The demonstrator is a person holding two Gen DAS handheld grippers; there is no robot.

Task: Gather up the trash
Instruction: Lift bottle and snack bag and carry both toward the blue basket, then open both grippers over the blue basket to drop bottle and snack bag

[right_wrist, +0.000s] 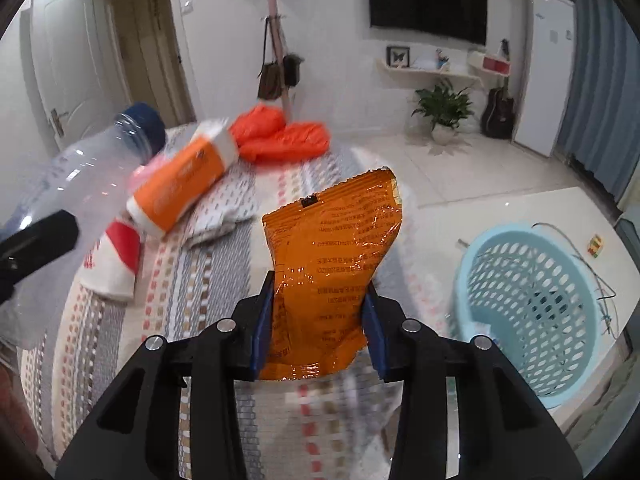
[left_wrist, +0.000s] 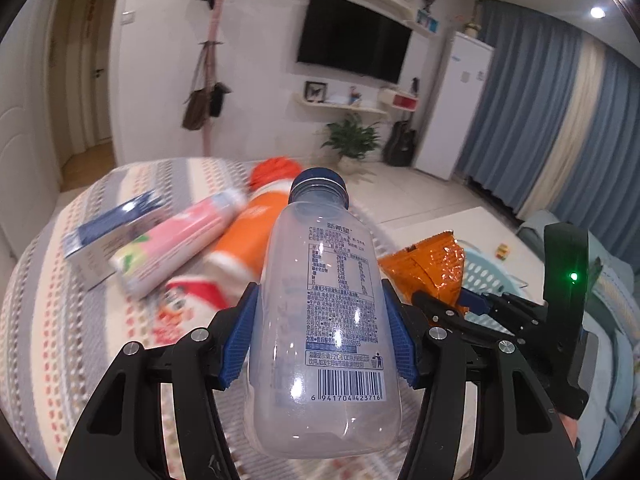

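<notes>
My left gripper (left_wrist: 320, 312) is shut on an empty clear plastic bottle (left_wrist: 324, 320) with a blue cap, held above the striped bed cover; the bottle also shows at the left of the right wrist view (right_wrist: 80, 176). My right gripper (right_wrist: 318, 312) is shut on an open orange snack bag (right_wrist: 336, 256), held upright above the bed's edge. The bag (left_wrist: 432, 268) and the right gripper (left_wrist: 472, 308) also show to the right in the left wrist view. A light blue perforated basket (right_wrist: 532, 316) stands on the floor to the right of the bag.
On the bed (right_wrist: 224, 280) lie an orange-and-white bottle (right_wrist: 180, 184), a pink tube (left_wrist: 176, 244), a blue-and-white carton (left_wrist: 112, 236), a red-and-white wrapper (right_wrist: 116, 256) and orange cloth (right_wrist: 280, 132). White tiled floor (right_wrist: 460, 184), a plant (right_wrist: 442, 108), a guitar and a fridge lie beyond.
</notes>
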